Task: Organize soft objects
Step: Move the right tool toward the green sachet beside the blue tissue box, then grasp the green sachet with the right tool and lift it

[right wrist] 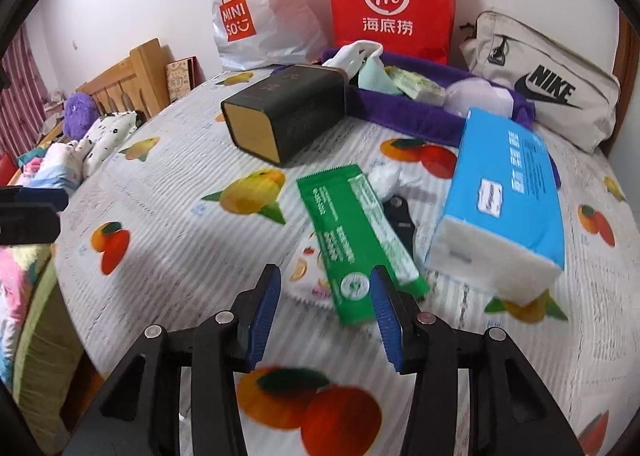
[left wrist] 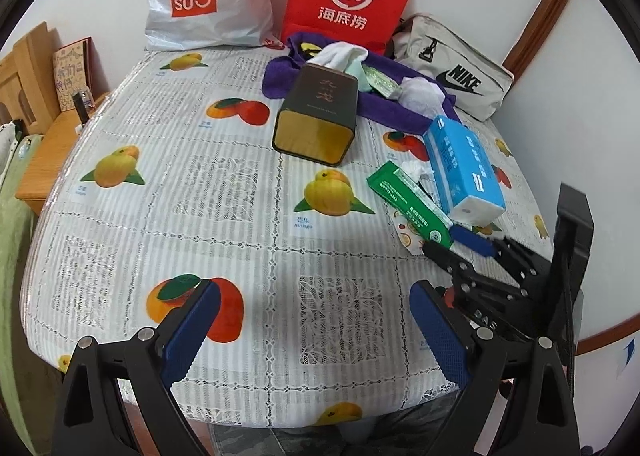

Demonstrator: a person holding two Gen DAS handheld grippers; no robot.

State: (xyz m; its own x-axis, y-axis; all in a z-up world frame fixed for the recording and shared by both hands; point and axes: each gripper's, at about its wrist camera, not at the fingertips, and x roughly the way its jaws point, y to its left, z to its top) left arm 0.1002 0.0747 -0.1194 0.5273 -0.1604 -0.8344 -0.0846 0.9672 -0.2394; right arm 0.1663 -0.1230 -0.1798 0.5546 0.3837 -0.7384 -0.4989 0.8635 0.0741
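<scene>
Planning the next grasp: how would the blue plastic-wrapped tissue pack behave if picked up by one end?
The blue plastic-wrapped tissue pack probably squashes under the fingers, since soft white tissue shows at its end. It is likely light for its bulk. Its glossy wrap may slip, and it already rests tilted, so a one-end grasp could let it sag.

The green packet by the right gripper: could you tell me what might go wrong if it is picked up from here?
The green packet lies partly on a black tool and a fruit-print wrapper, so the open right gripper might drag those along. The blue tissue pack sits close beside it and could be nudged.
</scene>
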